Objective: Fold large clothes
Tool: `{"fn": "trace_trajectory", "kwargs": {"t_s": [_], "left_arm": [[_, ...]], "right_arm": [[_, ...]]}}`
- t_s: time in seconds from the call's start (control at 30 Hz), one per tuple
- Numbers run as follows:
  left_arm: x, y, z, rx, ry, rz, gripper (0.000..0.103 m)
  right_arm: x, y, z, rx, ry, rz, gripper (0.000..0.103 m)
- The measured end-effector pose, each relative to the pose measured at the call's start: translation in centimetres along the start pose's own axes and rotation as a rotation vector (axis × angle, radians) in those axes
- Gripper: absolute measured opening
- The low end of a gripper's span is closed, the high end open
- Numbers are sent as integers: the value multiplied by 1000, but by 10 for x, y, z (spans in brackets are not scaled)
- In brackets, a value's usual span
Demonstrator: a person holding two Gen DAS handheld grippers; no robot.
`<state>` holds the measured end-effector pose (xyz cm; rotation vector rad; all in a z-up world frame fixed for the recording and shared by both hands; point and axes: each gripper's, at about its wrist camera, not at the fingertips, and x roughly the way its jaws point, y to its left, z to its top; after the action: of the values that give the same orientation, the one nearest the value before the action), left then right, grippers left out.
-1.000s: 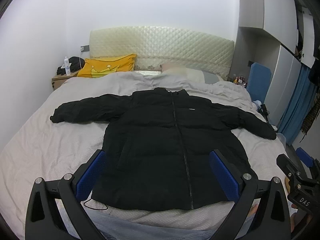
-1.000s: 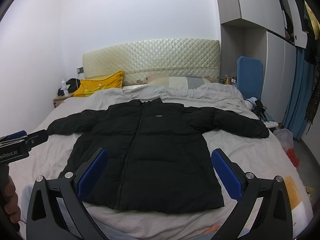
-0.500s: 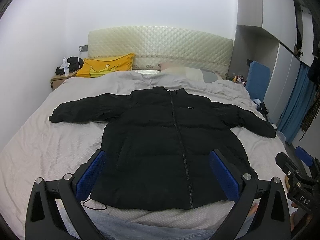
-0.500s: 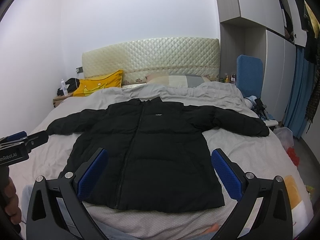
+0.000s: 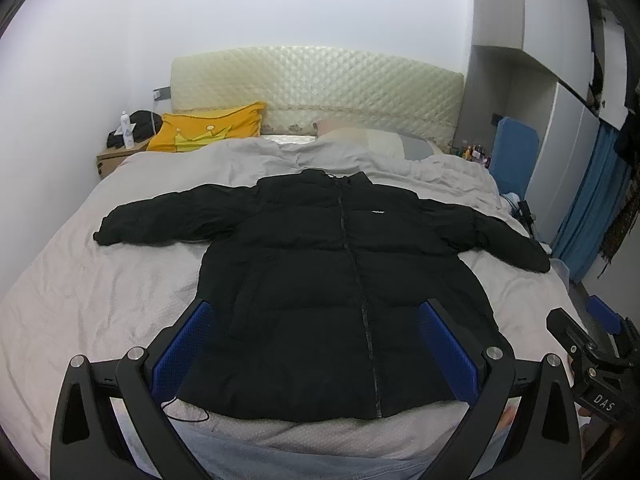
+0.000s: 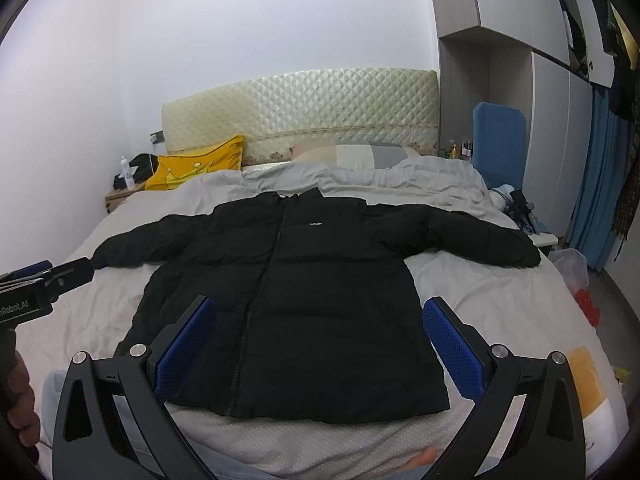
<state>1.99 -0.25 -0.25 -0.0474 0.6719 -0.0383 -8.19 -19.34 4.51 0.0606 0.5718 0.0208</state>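
A black puffer jacket lies flat and zipped on the grey bed, collar toward the headboard, both sleeves spread out to the sides. It also shows in the right wrist view. My left gripper is open and empty, held above the jacket's hem at the foot of the bed. My right gripper is open and empty, also above the hem. Each gripper shows at the edge of the other's view.
A yellow pillow and a pale pillow lie at the quilted headboard. A nightstand with a bottle stands at the left. A blue padded board, wardrobes and a blue curtain stand at the right.
Both grippers have risen and pulled back very slightly; the jacket sits a little lower in view. Nothing was grasped and the jacket has not moved.
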Motion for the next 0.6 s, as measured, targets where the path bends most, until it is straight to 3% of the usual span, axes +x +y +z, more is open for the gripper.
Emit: {"fn": "trace_trajectory", "kwargs": {"t_s": [0.33,0.47,0.6], "left_arm": [[25,-4,19,2,46,-30,102],[41,-4,36,5,38,-51,102],[64,-6,56,40,7,-16,102]], "right_arm": [[12,-18,16,57,9,1,103],[20,-25,29,64,1,-21,103],[37,-32,44,52,-24,-47,103]]}}
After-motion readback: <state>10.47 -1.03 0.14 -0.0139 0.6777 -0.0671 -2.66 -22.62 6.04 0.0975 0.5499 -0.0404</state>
